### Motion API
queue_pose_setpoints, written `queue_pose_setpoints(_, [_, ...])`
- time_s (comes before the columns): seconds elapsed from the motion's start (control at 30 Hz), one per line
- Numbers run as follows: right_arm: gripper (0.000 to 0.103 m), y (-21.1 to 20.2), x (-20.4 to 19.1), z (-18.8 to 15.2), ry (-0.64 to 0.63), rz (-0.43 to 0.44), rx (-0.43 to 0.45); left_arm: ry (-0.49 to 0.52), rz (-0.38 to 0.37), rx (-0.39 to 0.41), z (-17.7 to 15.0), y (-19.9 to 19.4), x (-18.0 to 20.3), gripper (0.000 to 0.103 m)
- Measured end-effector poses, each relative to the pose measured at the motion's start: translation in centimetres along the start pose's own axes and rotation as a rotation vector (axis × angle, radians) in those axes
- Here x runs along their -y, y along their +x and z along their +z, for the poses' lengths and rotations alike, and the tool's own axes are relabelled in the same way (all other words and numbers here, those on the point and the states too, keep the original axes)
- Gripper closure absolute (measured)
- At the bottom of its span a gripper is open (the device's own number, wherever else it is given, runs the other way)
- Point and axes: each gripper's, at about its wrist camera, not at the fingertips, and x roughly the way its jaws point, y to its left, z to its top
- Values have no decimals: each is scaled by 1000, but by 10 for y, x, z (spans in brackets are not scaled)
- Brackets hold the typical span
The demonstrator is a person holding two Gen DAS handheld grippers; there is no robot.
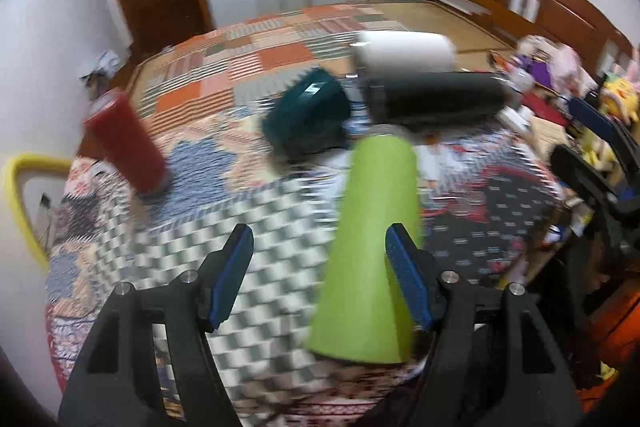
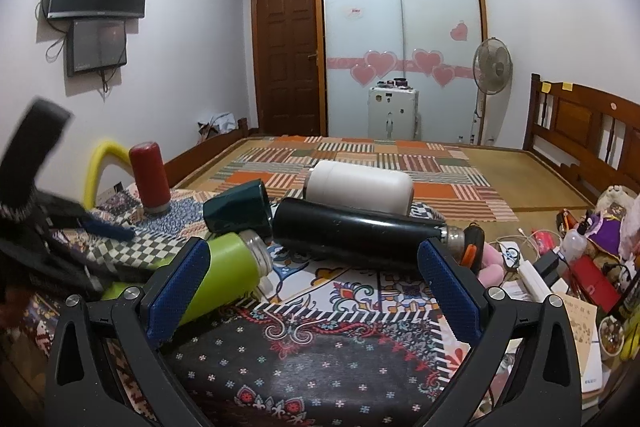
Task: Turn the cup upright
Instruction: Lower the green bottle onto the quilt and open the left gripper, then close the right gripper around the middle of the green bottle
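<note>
A lime green cup (image 1: 372, 251) lies on its side on the patterned cloth, its base toward my left gripper (image 1: 320, 263). The left gripper is open, with the cup's base by its right finger (image 1: 404, 271). In the right wrist view the green cup (image 2: 224, 275) lies at the left with its metal neck pointing right. A red cup (image 2: 150, 175) stands upright at the back left. A black flask (image 2: 356, 231), a white cup (image 2: 360, 187) and a dark teal cup (image 2: 238, 211) lie on their sides. My right gripper (image 2: 312, 287) is open and empty.
The patterned cloth (image 2: 320, 359) covers the table. Clutter, cables and boxes (image 2: 560, 267) crowd the right edge. A yellow chair back (image 2: 96, 167) stands at the left. A bed with a patchwork mat (image 2: 360, 155) lies beyond.
</note>
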Motion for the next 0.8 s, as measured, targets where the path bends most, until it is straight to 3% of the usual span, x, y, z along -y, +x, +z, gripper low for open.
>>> queue_pose_setpoints(0.13, [0, 8, -8, -1, -13, 12, -25, -64, 64, -58, -12, 25, -46, 35])
queue_pose_setpoints(0.3, [0, 21, -23, -2, -39, 25, -57, -101, 29, -49, -24, 31, -70, 40])
queue_pose_setpoints(0.5, [0, 43, -44, 0, -51, 85, -122, -74, -82, -23, -27, 25, -63, 39])
queue_pose_setpoints(0.8, [0, 67, -51, -10, 9, 144, -256, -48, -144, -7, -43, 20, -35, 39])
